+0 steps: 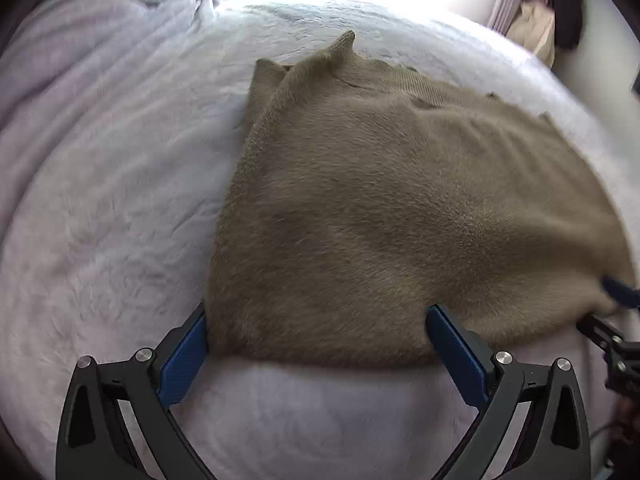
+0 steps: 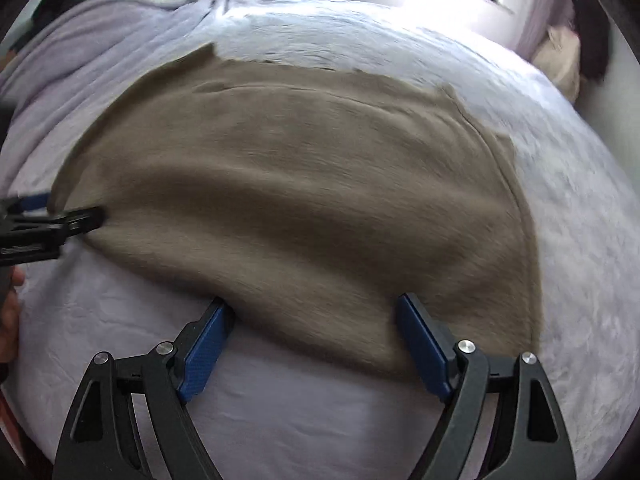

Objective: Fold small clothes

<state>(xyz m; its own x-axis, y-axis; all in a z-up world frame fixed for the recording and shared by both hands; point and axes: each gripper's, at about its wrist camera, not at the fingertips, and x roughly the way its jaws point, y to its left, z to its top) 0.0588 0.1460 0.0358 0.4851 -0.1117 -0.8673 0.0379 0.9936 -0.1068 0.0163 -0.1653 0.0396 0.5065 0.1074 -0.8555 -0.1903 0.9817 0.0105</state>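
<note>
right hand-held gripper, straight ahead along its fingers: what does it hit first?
Most likely the near hem of the brown knit garment on the lavender bed cover. The right hand-held gripper, open, straddles that edge. Depth is unclear, so contact cannot be confirmed.

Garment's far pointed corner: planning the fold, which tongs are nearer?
Left. Left tongs straddle the near hem on that corner's side; right tongs straddle the hem's opposite end.

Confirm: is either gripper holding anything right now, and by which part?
Nothing is held. The left gripper and right gripper both stand open, straddling the near edge of the taupe-brown knit garment lying flat on the pale lilac bedspread.
</note>
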